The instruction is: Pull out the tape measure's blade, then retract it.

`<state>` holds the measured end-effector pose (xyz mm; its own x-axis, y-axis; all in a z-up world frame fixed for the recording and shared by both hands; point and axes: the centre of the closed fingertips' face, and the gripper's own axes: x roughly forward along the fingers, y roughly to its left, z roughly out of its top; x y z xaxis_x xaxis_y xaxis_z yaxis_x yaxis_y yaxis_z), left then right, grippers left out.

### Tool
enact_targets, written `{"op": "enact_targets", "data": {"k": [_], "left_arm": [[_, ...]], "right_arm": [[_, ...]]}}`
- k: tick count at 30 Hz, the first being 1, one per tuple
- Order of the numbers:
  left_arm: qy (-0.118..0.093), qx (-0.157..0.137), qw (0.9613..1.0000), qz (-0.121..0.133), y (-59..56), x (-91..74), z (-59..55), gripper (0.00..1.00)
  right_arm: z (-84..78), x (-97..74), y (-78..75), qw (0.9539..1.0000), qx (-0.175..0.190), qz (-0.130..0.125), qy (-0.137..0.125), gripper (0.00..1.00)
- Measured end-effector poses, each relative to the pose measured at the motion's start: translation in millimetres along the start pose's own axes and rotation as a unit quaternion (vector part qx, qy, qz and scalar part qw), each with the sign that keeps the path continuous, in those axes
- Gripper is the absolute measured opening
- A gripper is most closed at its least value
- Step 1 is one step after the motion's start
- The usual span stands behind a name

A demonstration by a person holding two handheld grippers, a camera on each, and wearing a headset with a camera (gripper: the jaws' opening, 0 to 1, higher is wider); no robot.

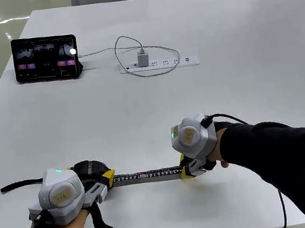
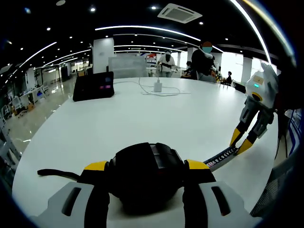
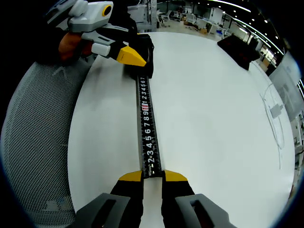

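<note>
Left gripper (image 1: 102, 184) (image 2: 147, 166): jaws spread wide and clamped on the black tape measure case (image 1: 91, 170) (image 2: 147, 175), one yellow tip on each side of it. The case sits on the white counter (image 1: 222, 94), near the front edge on the left. Its black wrist strap (image 1: 16, 186) trails off to the left across the counter.

Right gripper (image 1: 188, 171) (image 3: 152, 176): jaws nearly together, pinching the free end of the blade (image 1: 149, 175) (image 3: 146, 128). In the right gripper view the blade tip runs in between the two yellow tips, so only a narrow gap remains. The same gripper shows at the right of the left gripper view (image 2: 241, 142), tips down on the blade end.

The blade is out and lies flat, low along the counter. The printed face is up, white numerals on black. Its long axis runs left-right in the head view, from the case mouth straight to the right jaws. The two grippers face each other along that line. Scale digits read 1–9 and beyond, starting from the right jaws.

At the back of the counter are a tablet (image 1: 45, 58) with its screen lit, and a power strip (image 1: 160, 64) with a charger (image 1: 143, 58) and looped cable.
</note>
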<state>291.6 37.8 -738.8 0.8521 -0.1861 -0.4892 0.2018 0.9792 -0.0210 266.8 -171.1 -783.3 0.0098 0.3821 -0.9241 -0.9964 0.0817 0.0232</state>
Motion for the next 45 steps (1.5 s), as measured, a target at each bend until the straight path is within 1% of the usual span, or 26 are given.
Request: {"op": "enact_targets", "data": {"k": [28,45], "left_arm": [[0.0,-0.001,1.0,-0.001,-0.2,0.1,-0.2,0.57],[-0.001,-0.001,1.0,-0.001,0.0,-0.6,0.0,0.57]], "right_arm": [[12.5,5.0,2.3,0.9999,0.006,0.003,-0.009,0.1],[20.5,8.9,2.8,0.9999,0.003,0.003,-0.01,0.1]]}}
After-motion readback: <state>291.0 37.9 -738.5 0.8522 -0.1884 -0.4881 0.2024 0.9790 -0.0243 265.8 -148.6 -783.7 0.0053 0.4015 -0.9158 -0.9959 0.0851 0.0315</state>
